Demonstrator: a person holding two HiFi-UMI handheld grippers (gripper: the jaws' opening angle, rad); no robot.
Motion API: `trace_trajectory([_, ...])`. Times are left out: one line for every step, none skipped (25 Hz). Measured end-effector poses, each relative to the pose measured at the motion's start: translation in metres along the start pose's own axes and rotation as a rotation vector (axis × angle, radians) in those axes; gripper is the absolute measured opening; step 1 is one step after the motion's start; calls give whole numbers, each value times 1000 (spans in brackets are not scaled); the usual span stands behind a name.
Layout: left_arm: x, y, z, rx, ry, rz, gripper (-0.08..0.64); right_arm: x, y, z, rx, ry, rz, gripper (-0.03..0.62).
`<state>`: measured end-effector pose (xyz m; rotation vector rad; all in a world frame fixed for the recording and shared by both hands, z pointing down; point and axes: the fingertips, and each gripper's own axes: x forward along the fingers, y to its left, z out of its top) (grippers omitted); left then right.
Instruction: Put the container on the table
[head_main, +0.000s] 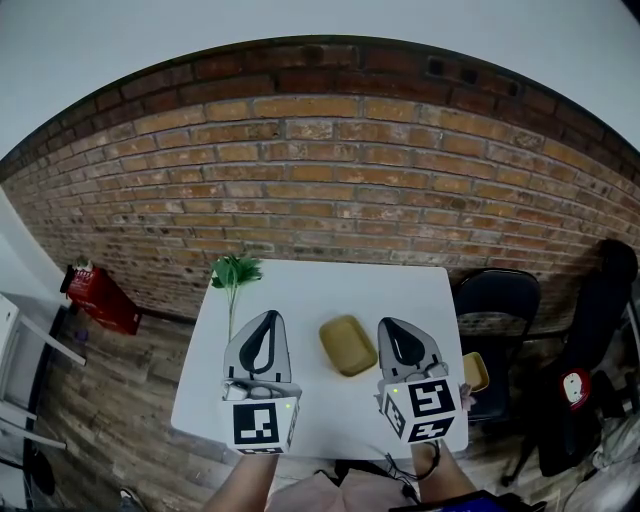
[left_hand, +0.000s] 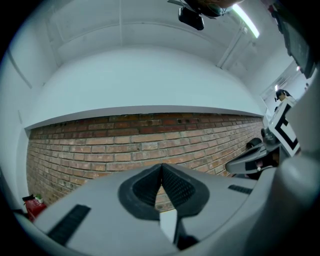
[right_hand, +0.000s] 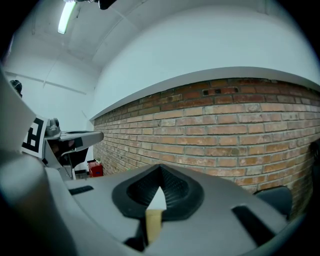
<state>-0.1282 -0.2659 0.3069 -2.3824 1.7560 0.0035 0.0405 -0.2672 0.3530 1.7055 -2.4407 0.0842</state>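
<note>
A tan, shallow container (head_main: 346, 345) lies on the white table (head_main: 310, 290), between my two grippers and a little beyond their tips. A second yellow container (head_main: 476, 371) sits off the table's right edge, on the seat of a dark chair (head_main: 497, 300). My left gripper (head_main: 268, 316) hovers over the table's near left part, its tips together and nothing between them. My right gripper (head_main: 393, 323) hovers at the near right, also shut and empty. In the left gripper view the pads (left_hand: 172, 186) meet at the tip, and the right gripper view shows its pads (right_hand: 172, 187) meeting too.
A green plant (head_main: 234, 272) stands at the table's far left corner. A brick wall (head_main: 320, 180) runs behind the table. A red box-like thing (head_main: 100, 297) lies on the wooden floor at the left. Dark bags (head_main: 590, 390) sit at the right.
</note>
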Motion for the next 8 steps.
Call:
trace_trajectory([1,-1,1,-13,-11,2,11,1,0,0,0,1,1,-2])
trace_trajectory([2,-1,2,-22,-25,2,11,1,0,-1,1,1,2,-2])
trace_trajectory([3,-2,3,-25,-35,2,11,2,0,-1,1,1,1,-2])
trace_trajectory([3,-2,3,-25,-41,1,11,2,-1,-2,2,2,1,-2])
trace_trajectory([4,-3,2,-24,-44,0,11,3,-1,-2,2,3,0,-2])
trace_trajectory([5,-3,2,-22,-45,-2,11,3,-2,-2,2,4,-1,-2])
trace_trajectory([5,-3,1,-21,-44,-3,11,4,-2,-3,2,4,-2,-2])
trace_trajectory([5,-3,0,-20,-43,-4,11,4,-2,-3,2,5,-2,-2])
